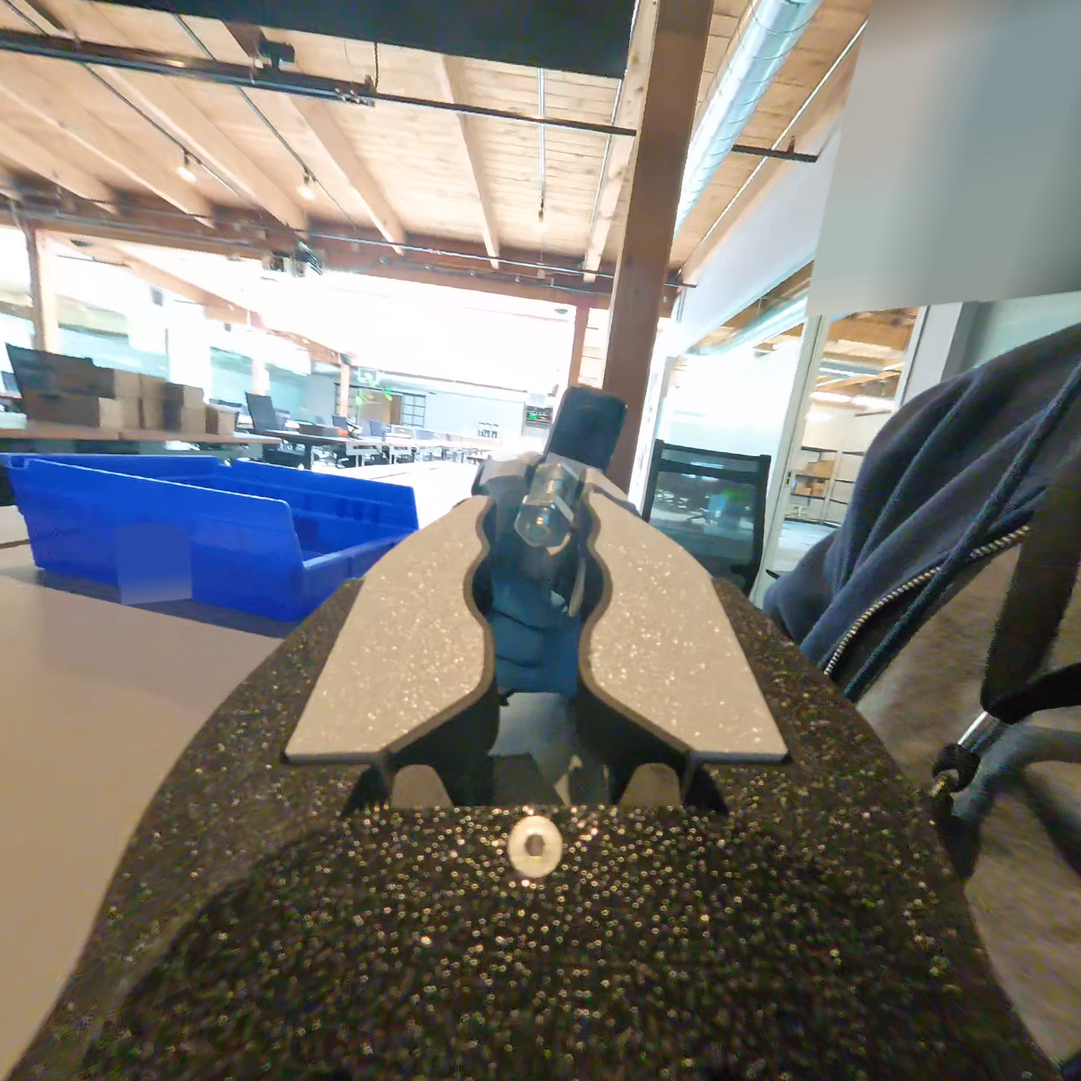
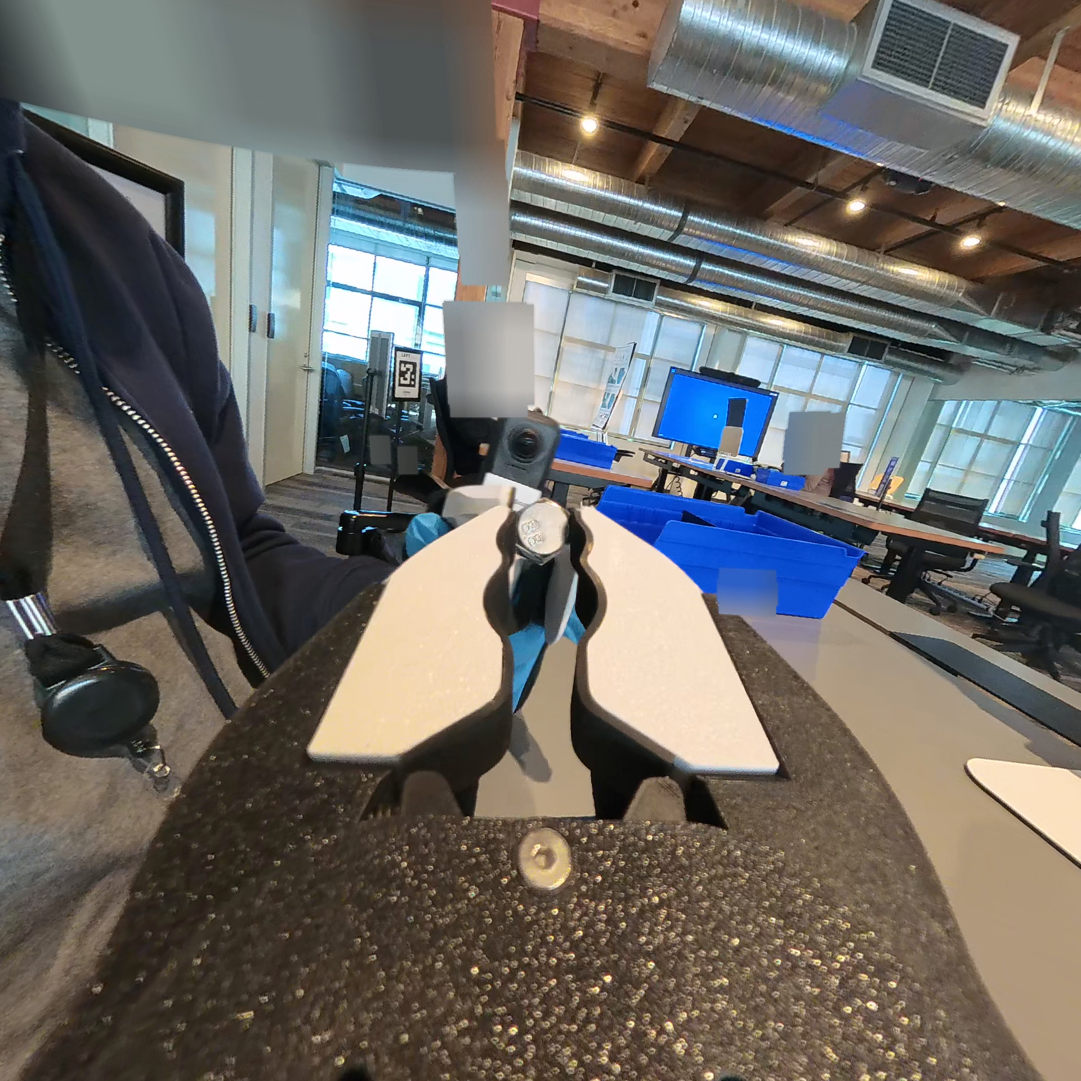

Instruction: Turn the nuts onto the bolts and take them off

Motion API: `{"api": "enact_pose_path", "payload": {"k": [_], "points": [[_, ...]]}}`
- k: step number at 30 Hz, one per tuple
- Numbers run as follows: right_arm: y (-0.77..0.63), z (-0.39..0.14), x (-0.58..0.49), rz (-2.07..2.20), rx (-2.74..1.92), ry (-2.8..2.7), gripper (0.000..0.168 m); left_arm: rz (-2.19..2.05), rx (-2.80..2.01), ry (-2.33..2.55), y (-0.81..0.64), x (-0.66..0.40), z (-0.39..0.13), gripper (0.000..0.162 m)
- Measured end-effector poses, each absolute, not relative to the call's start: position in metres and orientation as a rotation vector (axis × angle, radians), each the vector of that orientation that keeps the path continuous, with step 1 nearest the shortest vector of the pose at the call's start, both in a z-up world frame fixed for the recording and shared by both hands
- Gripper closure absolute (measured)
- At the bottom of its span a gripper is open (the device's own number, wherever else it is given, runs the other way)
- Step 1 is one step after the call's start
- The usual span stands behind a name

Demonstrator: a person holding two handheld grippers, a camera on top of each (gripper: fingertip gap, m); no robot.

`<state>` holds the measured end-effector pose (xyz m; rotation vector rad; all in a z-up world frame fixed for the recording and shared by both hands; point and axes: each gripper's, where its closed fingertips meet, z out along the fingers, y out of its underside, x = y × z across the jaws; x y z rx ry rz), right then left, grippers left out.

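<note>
- Between the two facing claws, held up above the tabletop (image 2: 877, 672), sits the bolt (image 2: 541, 533); its long axis runs claw to claw, hex head toward the right wrist camera, threaded end toward the left.
- Right claw (image 2: 543, 535) is nearly closed, pinching the bolt near its head.
- Left claw (image 1: 541, 515) is also nearly closed at the threaded end (image 1: 541, 515); whether it grips a nut there cannot be told.
- Judged best: keep both claws coaxial and turn without tilting, to avoid cross-threading.
- Beyond lies a blue bin (image 1: 234, 526).

Open office with wood-beam ceiling (image 1: 409, 175), silver air ducts (image 2: 760, 76), wooden post (image 1: 649, 281), tall windows (image 2: 819, 374), long desks (image 2: 848, 515), black chairs (image 2: 1041, 585), blue bins (image 1: 193, 515), grey tabletop (image 1: 105, 731)
</note>
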<state>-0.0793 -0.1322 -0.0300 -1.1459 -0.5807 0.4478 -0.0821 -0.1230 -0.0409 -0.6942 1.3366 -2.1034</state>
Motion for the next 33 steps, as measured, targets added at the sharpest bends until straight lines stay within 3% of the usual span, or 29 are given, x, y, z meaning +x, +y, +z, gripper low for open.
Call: {"api": "enact_pose_path", "payload": {"k": [6,14,17,25,31,33], "points": [[-0.132,-0.031,-0.082,0.451,-1.15,-0.591,0.151,-1.87,-0.594,1.383,-0.129,-0.08,-0.047,0.144],[-0.131,-0.03,-0.08,0.452,-1.143,-0.568,0.151,-0.899,-0.261,1.201,-0.123,-0.076,-0.043,0.143],[-0.133,-0.028,-0.079,0.458,-1.133,-0.561,0.151,-1.019,-0.268,1.182,-0.125,-0.081,-0.038,0.137],[-0.134,-0.027,-0.08,0.477,-1.118,-0.565,0.151,-1.866,-0.564,1.307,-0.129,-0.083,-0.038,0.131],[-0.134,-0.027,-0.082,0.492,-1.118,-0.572,0.151,-2.032,-0.626,1.333,-0.13,-0.083,-0.039,0.132],[-0.134,-0.028,-0.083,0.492,-1.121,-0.575,0.151,-1.964,-0.602,1.359,-0.133,-0.083,-0.043,0.14]]}}
